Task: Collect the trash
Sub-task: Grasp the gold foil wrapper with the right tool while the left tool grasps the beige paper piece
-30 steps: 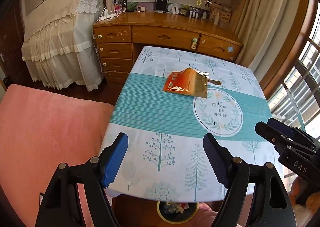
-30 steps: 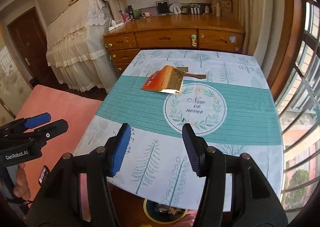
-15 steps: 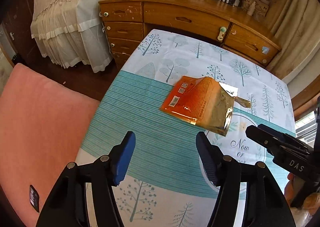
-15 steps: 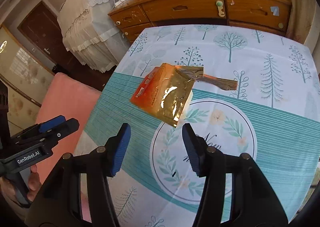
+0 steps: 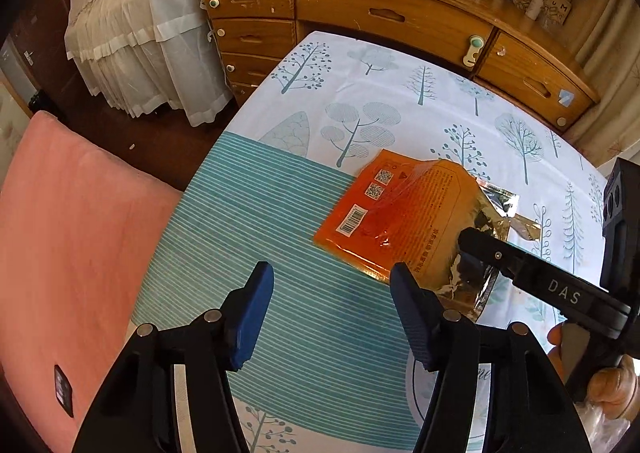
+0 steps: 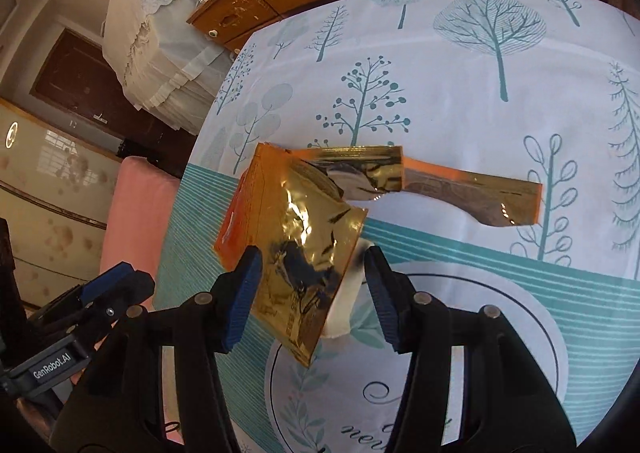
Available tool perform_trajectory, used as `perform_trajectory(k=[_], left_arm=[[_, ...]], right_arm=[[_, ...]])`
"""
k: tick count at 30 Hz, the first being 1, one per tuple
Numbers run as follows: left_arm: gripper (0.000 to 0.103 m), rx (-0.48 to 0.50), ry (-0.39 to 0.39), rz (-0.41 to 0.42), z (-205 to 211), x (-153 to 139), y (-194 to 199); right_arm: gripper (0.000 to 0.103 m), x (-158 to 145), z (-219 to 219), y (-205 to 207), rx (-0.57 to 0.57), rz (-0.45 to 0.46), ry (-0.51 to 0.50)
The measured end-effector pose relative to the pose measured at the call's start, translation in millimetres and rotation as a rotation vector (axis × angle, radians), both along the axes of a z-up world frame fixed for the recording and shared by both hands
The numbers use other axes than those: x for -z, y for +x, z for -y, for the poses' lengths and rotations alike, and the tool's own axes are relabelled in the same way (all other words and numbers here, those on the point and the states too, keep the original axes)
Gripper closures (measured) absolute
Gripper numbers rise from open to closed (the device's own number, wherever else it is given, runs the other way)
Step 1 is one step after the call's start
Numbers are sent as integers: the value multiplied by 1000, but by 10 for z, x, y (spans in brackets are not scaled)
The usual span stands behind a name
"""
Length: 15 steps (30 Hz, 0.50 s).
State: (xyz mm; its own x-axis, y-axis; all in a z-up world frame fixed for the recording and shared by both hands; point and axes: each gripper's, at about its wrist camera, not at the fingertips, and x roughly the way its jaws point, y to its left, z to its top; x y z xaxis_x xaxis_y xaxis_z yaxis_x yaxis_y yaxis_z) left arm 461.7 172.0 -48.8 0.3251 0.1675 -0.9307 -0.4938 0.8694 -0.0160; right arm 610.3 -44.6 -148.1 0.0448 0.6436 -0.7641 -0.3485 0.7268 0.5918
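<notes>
Left wrist: left gripper [image 5: 332, 307] gaping over the striped tablecloth [image 5: 280, 253], orange wrapper [image 5: 404, 217] just beyond.

Right wrist: right gripper [image 6: 314, 287] spread, straddling the wrapper's [image 6: 296, 249] gold corner. Likely light, crinkly, slippery; best pinched there.

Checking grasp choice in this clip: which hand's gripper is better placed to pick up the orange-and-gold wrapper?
Right. The right gripper has its open jaws on either side of the wrapper's gold corner. The left gripper is open over bare striped tablecloth, with the wrapper off beyond its right jaw.
</notes>
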Motion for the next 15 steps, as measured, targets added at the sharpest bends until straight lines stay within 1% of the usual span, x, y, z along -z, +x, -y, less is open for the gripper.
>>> perform_trajectory(k=[3,5,6,7,8,10,15], left_arm=[[41,-15,-1,-4,-27,14,-52],[41,-21,0,-5,-33,12,-67],[41,-22,0,-3,-39,5,-91],[41,-24,1,-1,-43,-1,-112],[41,-25,3,0,-38,-4,-129],[41,-27,7,3,-24,-33,-190],[41,-30,13,10,36,-98,-342]], right_arm=[[52,44,-105,38,-4,-21,34],[57,44,-146,35,-7,-21,57],[69,52,-171,35,-22,-20,69],[78,23,-188,10,-40,-18,76],[81,1,-201,-15,-52,-9,83],[87,-97,-199,-110,-72,31,96],[92,-396,-60,-435,-104,163,108]])
